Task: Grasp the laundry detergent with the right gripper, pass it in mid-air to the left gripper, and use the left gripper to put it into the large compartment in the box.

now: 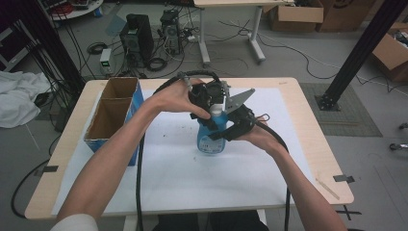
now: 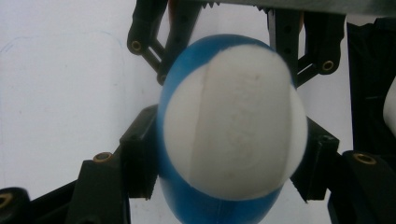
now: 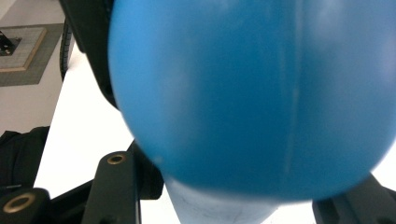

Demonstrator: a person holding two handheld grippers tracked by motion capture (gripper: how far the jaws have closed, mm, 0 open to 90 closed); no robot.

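A: What fills the middle of the high view?

B: The table (image 1: 308,159), pale wood under a white sheet. At centre stands a blue bottle (image 1: 210,134) with a white cap, upright on the sheet. In the left part of the frame sits an open box (image 1: 113,111), blue outside, split into two compartments, well apart from the bottle.

A: And the arms?

B: Both forearms come up from the bottom edge and meet at the bottle. The left hand (image 1: 175,96) reaches from the left and arches over the bottle's top, holding the left hand-held gripper (image 1: 210,103) pointed down at the cap. The right hand (image 1: 257,137) sits lower, to the bottle's right, with the right hand-held gripper (image 1: 226,130) pointing leftwards at the body.

A: How do the jaws stand?

B: In the left gripper view the cap (image 2: 233,126) looms large and blurred between the black jaws, which press on the bottle's two sides, so the left hand-held gripper (image 2: 224,163) is clamped on the bottle. Beyond it at the top of that frame the other gripper's jaws close on the bottle's far part. In the right gripper view the blue body (image 3: 252,93) sits between the jaws at the lower corners; the right hand-held gripper (image 3: 233,186) looks clamped on it too.

A: Anything the high view alone gives?

B: The floor behind, with computer towers (image 1: 139,36), cables and cardboard cartons (image 1: 296,14) at the top of the frame.
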